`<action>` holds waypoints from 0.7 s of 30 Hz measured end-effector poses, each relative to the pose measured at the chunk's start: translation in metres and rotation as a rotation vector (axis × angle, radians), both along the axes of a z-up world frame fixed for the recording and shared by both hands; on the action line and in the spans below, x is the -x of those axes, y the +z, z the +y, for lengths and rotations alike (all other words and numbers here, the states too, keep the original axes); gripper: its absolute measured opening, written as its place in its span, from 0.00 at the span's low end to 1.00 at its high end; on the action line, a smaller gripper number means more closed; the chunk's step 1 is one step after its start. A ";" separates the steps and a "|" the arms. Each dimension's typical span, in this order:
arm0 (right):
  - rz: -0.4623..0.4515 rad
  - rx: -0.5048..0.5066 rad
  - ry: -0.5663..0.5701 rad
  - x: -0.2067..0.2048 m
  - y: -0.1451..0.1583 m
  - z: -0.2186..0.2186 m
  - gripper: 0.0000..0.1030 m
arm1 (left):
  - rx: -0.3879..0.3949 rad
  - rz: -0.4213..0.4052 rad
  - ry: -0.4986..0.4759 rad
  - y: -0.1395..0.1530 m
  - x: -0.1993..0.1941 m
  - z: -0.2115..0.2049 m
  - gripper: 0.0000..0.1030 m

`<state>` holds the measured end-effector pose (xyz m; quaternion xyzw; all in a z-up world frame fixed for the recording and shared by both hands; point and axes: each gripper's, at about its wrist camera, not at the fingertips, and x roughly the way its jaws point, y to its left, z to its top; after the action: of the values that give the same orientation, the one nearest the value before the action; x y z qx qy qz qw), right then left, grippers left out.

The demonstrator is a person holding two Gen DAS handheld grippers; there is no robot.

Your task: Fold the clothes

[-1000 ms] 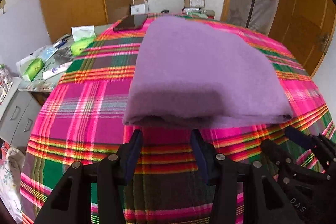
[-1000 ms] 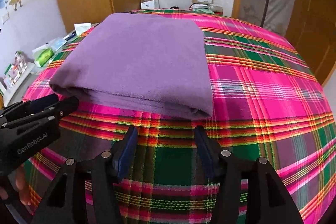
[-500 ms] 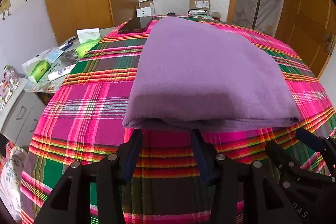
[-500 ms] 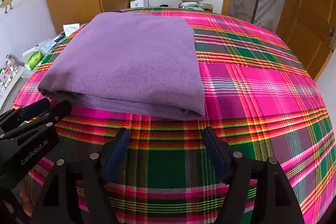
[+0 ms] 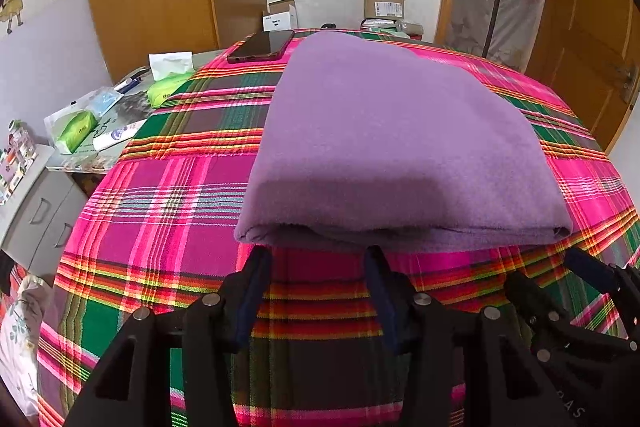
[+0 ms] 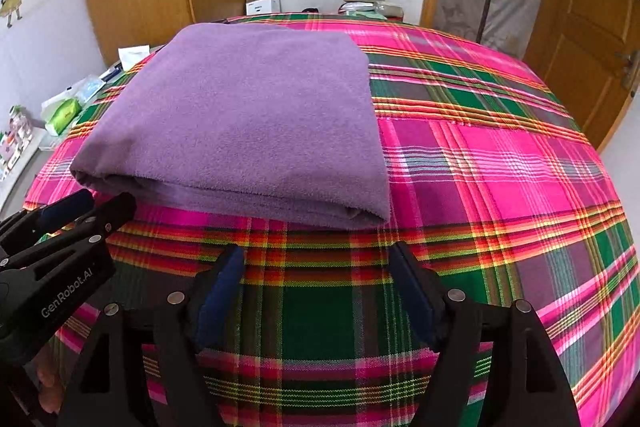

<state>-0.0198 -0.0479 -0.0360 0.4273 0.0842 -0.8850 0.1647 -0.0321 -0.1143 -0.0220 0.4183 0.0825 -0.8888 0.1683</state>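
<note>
A purple cloth (image 5: 392, 139) lies folded into a thick rectangle on the pink and green plaid bedspread (image 5: 160, 211). My left gripper (image 5: 317, 258) hovers just short of the cloth's near folded edge, toward its left corner. Its jaws are opening and nothing is between them. My right gripper (image 6: 317, 254) stands wide open before the cloth's (image 6: 248, 115) near right corner, with only plaid between its fingers. Each gripper shows in the other's view: the right gripper (image 5: 592, 277) at the lower right, the left gripper (image 6: 82, 209) at the left edge.
A dark phone (image 5: 262, 45) lies on the bedspread at the cloth's far left corner. A bedside table (image 5: 80, 147) on the left holds green tissue packs and small items. Cardboard boxes (image 5: 382, 3) stand beyond the bed. A wardrobe and wooden doors line the room.
The right gripper's jaws have spread clearly wider. The left gripper's jaws look about the same. The folded cloth has not moved.
</note>
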 end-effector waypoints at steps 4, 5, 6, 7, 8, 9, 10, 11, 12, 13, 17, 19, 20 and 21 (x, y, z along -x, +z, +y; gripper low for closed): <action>0.000 0.000 0.000 0.000 0.000 0.000 0.74 | 0.001 -0.003 -0.010 0.000 0.001 0.003 0.56; 0.000 0.000 0.000 0.000 0.000 0.000 0.74 | -0.003 -0.002 -0.012 -0.001 0.000 0.003 0.57; 0.000 0.000 0.000 0.000 0.000 0.000 0.74 | -0.003 -0.002 -0.012 -0.001 0.000 0.003 0.57; 0.000 0.000 0.000 0.000 0.000 0.000 0.74 | -0.003 -0.002 -0.013 -0.001 0.000 0.003 0.57; 0.000 0.000 0.000 0.000 0.000 0.000 0.74 | -0.001 -0.003 -0.013 -0.001 0.000 0.003 0.57; 0.000 0.000 0.000 0.000 0.000 0.000 0.74 | 0.000 -0.003 -0.013 -0.001 0.000 0.003 0.57; 0.000 0.000 0.000 0.000 0.000 0.000 0.74 | -0.001 -0.003 -0.013 -0.001 0.000 0.003 0.58; 0.000 0.000 0.000 0.000 0.000 0.000 0.74 | -0.001 -0.003 -0.014 -0.001 0.000 0.003 0.58; 0.001 0.000 0.000 0.000 0.000 0.000 0.74 | -0.002 -0.002 -0.014 -0.001 0.000 0.002 0.58; 0.001 0.000 0.000 0.000 0.000 0.000 0.74 | 0.000 -0.003 -0.015 -0.001 0.000 0.002 0.58; 0.001 0.000 -0.001 0.000 0.000 -0.001 0.74 | 0.002 -0.004 -0.015 -0.001 0.001 0.002 0.58; 0.001 0.000 -0.001 0.000 0.000 -0.001 0.74 | 0.003 -0.004 -0.014 -0.001 0.000 0.002 0.58; 0.001 0.000 -0.001 0.000 0.000 0.000 0.74 | 0.004 -0.004 -0.014 -0.001 0.000 0.002 0.58; 0.001 0.000 -0.001 0.000 0.000 0.000 0.74 | 0.004 -0.004 -0.013 -0.001 0.000 0.002 0.58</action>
<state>-0.0195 -0.0483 -0.0363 0.4270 0.0840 -0.8852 0.1644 -0.0318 -0.1118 -0.0232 0.4205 0.0774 -0.8891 0.1633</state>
